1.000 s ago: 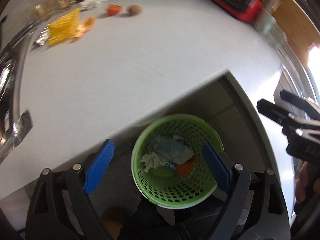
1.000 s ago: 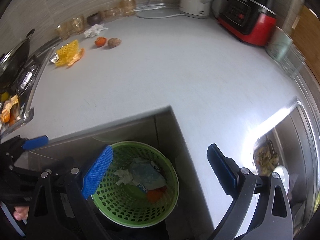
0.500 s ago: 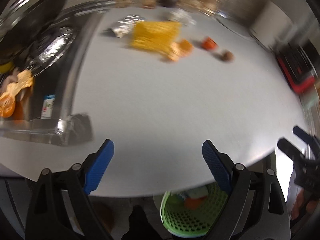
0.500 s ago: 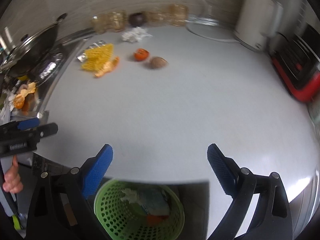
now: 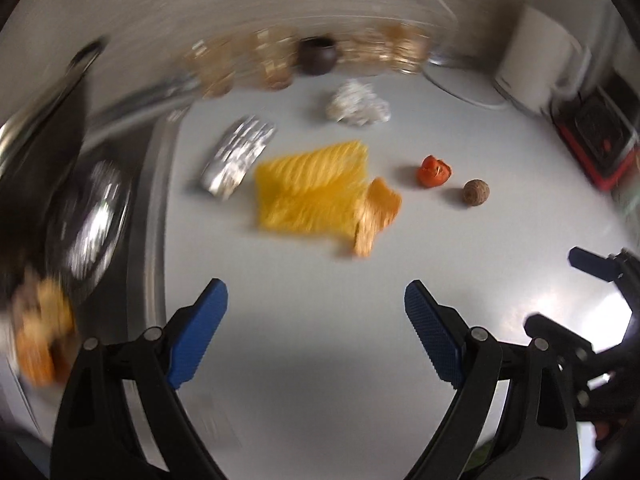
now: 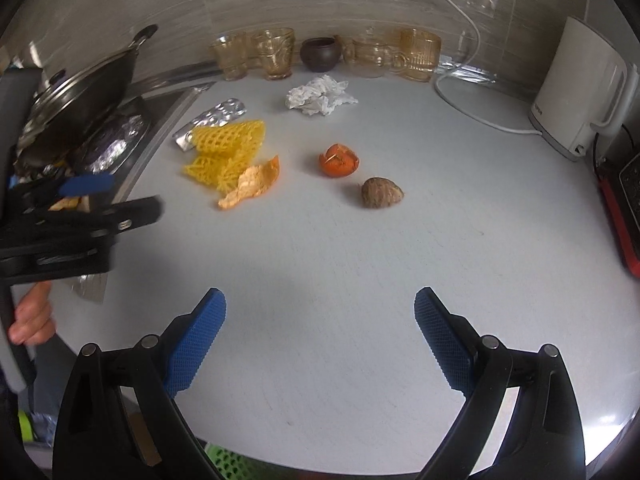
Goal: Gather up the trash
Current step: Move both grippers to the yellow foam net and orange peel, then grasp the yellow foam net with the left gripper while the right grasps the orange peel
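Note:
Trash lies on the grey counter: a yellow foam net (image 6: 226, 152) (image 5: 310, 190), an orange peel strip (image 6: 250, 184) (image 5: 376, 212), a foil blister pack (image 6: 210, 120) (image 5: 238, 156), a crumpled white tissue (image 6: 320, 95) (image 5: 358, 104), an orange peel cup (image 6: 338, 160) (image 5: 434, 170) and a brown shell (image 6: 380, 193) (image 5: 476, 191). My left gripper (image 5: 316, 332) is open and empty, over the counter short of the net. My right gripper (image 6: 320, 334) is open and empty, short of the shell. A strip of the green basket (image 6: 230, 462) shows below the counter edge.
Glass cups (image 6: 274, 54) and a dark pot (image 6: 320, 53) line the back wall. A white kettle (image 6: 580, 84) and a red appliance (image 6: 618, 216) stand at the right. A stove with a wok (image 6: 80, 92) is at the left. The left gripper shows in the right wrist view (image 6: 84, 204).
Both grippers rose from over the green basket below the counter and swung forward over the countertop toward the trash. Both stayed open and empty.

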`<state>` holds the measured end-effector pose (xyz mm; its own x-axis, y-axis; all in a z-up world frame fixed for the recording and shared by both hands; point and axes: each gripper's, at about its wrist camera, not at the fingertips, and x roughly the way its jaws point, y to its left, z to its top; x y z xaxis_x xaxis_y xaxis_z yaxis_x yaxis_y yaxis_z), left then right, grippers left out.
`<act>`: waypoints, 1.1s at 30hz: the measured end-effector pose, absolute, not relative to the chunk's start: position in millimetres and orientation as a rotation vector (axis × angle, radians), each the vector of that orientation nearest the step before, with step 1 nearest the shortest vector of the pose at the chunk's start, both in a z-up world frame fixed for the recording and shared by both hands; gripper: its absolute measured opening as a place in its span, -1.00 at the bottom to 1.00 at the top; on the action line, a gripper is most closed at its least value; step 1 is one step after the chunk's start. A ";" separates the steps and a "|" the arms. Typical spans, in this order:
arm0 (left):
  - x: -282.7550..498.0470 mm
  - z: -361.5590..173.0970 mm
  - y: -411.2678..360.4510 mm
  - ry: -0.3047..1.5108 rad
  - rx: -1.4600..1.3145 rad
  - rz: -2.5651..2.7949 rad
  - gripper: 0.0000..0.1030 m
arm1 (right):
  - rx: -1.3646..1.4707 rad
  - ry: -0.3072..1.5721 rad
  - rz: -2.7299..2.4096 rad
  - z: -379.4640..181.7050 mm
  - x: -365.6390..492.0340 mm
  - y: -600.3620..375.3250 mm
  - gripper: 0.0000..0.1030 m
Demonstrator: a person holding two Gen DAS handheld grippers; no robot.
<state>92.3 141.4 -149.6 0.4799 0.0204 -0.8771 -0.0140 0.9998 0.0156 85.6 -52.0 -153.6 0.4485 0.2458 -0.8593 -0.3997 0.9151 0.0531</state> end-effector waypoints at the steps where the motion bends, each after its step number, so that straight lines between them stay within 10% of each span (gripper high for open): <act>1: 105.9 -152.3 141.7 1.069 0.036 -0.007 0.67 | -0.166 1.033 0.389 -154.8 86.5 -49.9 0.84; 13: 192.3 -183.7 140.2 1.118 0.189 -0.258 0.66 | -0.069 1.074 0.206 -179.2 114.2 -6.3 0.84; 28: 215.4 -202.5 169.1 1.190 0.036 -0.317 -0.57 | -0.071 1.048 0.195 -194.0 147.3 39.5 0.84; 33: 212.5 -198.7 178.4 1.176 -0.005 -0.339 -0.68 | -0.039 1.063 0.167 -202.1 163.5 46.6 0.54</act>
